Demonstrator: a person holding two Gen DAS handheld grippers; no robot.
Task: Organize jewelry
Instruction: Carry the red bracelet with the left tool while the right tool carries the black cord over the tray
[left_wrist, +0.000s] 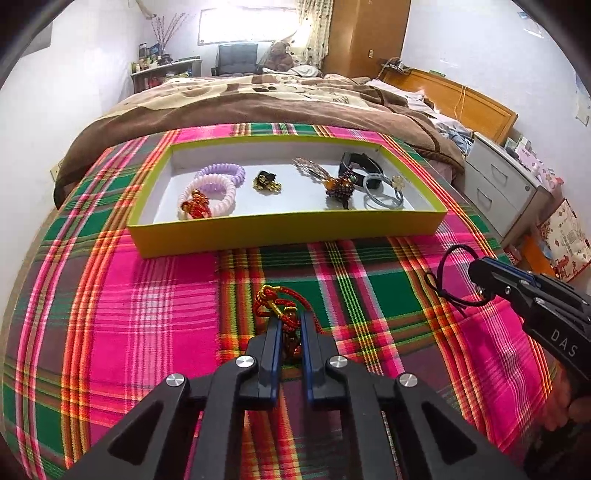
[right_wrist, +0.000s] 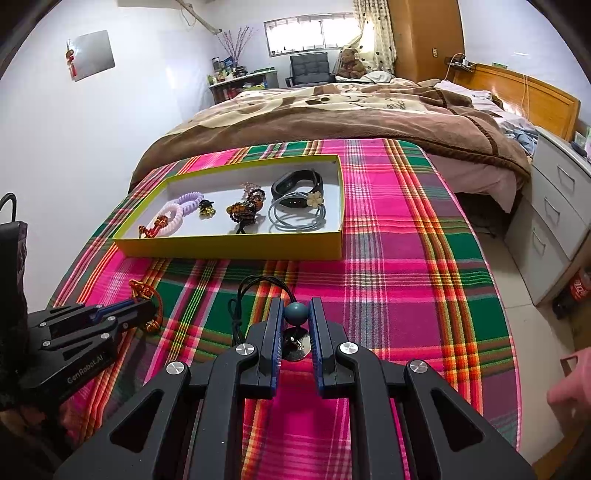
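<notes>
Left gripper (left_wrist: 288, 325): jaws clamped on the red cord charm (left_wrist: 275, 306), near centre of the plaid cloth (left_wrist: 147, 314); the part of the charm between the fingers is mostly hidden, and only its gold knot and red loops show past the tips.
Right gripper (right_wrist: 295, 317): jaws closed on a teal bead (right_wrist: 295, 313) of the black cord necklace (right_wrist: 255, 291); a round silver pendant (right_wrist: 295, 349) lies below the bead, partly covered by the fingers; in the left wrist view only a black loop shows at that gripper's tip.
Tray (left_wrist: 288, 225): yellow-walled, white inside, on the far half of the cloth, well apart from both grippers.
Tray count, left to right: two coil hair ties (left_wrist: 218, 184), one lilac and one pale pink, overlapping; one red knot charm (left_wrist: 195, 208) lying on the pink coil; one small black-and-gold piece (left_wrist: 266, 181), too small to identify; one brown beaded piece (left_wrist: 338, 184), shape hard to read; one black band (right_wrist: 297, 184); grey hair ties with a cream flower (right_wrist: 314, 199), overlapping, number unclear.
Hard to make out: whether the band is a watch or fitness tracker.
Cut off: a hand (right_wrist: 569, 384) at the right edge of the right wrist view.
Background: bed (left_wrist: 258, 99) behind the cloth, drawers (right_wrist: 554, 206) to the right.
</notes>
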